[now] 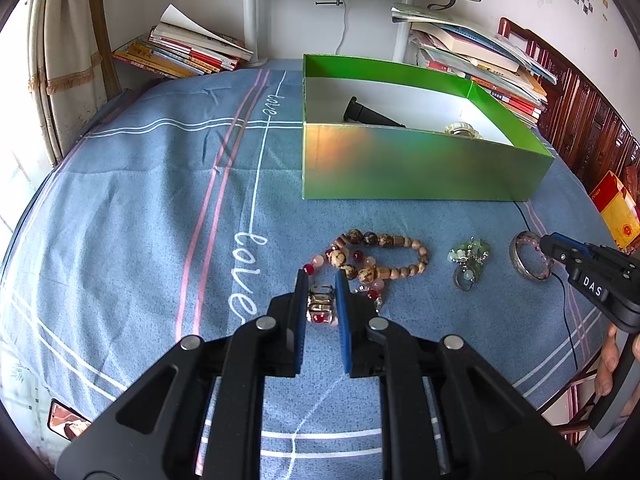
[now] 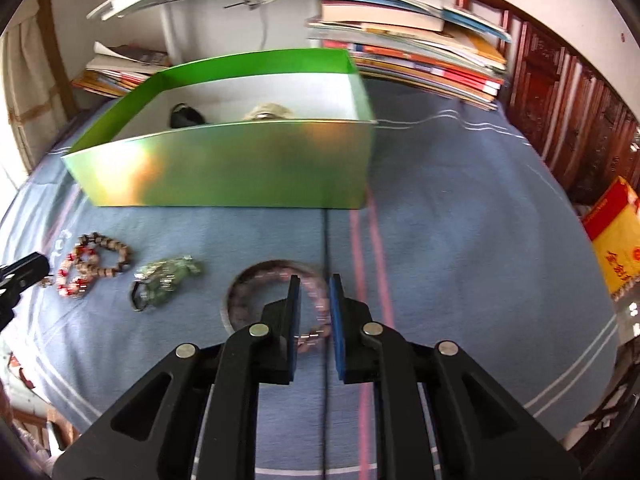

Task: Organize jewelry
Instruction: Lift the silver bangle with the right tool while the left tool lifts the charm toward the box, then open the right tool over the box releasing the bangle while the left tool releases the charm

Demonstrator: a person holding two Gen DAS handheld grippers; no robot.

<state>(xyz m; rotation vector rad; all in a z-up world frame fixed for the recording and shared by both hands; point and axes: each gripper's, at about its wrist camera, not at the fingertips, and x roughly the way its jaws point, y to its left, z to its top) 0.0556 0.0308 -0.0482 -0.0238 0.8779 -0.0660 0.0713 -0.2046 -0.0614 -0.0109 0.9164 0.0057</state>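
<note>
Jewelry lies loose on a blue striped bedsheet [image 1: 140,208], in a rough row in front of a green box [image 1: 420,168].

Left wrist view: left gripper [image 1: 321,296] at 6 o'clock, jaws drawn in on a small metal piece w/ red stones [image 1: 320,304], pads pressing both its sides. Wooden bead bracelet [image 1: 384,256] sits just past the fingertips toward 12–1 o'clock, touching a strand of pink & red beads [image 1: 352,258] that runs down to the clamped piece. Green charm cluster [image 1: 468,258] w/ a ring at 3 o'clock, apart from the beads. Bangle [image 1: 530,256] further along at 3 o'clock, right gripper's tip on its far edge.

Right wrist view (motion-blurred): right gripper [image 2: 314,308] at 6 o'clock, jaws nearly together w/ the bangle's right-hand rim [image 2: 316,296] between them; pads look to touch it. Rest of the hoop lies on the sheet toward 9–10 o'clock. Thin black cord [image 2: 326,240] runs from under the gripper up to the box.

Box sits at 12–1 o'clock, open top, w/ a black object [image 1: 368,114] and a pale round item [image 1: 462,128] inside. Book stacks [image 1: 188,52] behind, at 11 and 1 o'clock.
</note>
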